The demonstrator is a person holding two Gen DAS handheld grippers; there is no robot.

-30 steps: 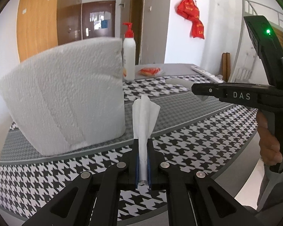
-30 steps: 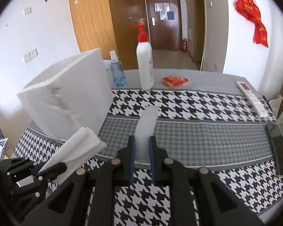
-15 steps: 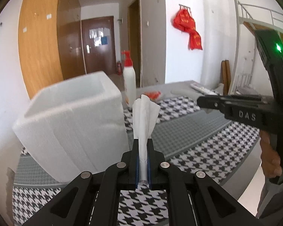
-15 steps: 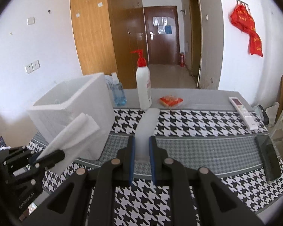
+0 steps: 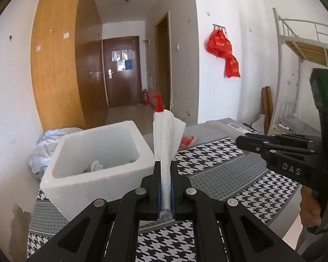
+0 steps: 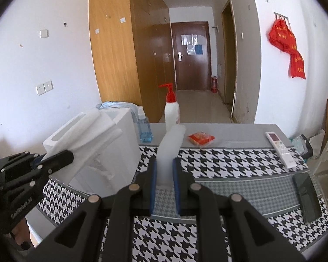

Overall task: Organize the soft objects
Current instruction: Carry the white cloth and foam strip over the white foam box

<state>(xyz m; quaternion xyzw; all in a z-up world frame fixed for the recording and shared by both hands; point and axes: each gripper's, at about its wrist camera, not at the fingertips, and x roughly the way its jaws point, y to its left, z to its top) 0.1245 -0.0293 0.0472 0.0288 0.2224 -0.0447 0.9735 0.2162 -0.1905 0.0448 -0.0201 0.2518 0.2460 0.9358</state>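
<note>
The left gripper (image 5: 165, 174) pinches a folded white tissue (image 5: 167, 135) that stands upright between its blue pads, above the houndstooth table (image 5: 220, 174) and just right of the open white foam box (image 5: 94, 159), which already holds a few small items. The right gripper (image 6: 165, 175) clamps a pale, translucent soft strip (image 6: 170, 146) that rises from its jaws. Behind stand 2 bottles, a red-pump bottle (image 6: 171, 111) and a blue bottle (image 6: 144, 128), with an orange packet (image 6: 201, 138) nearby.
</note>
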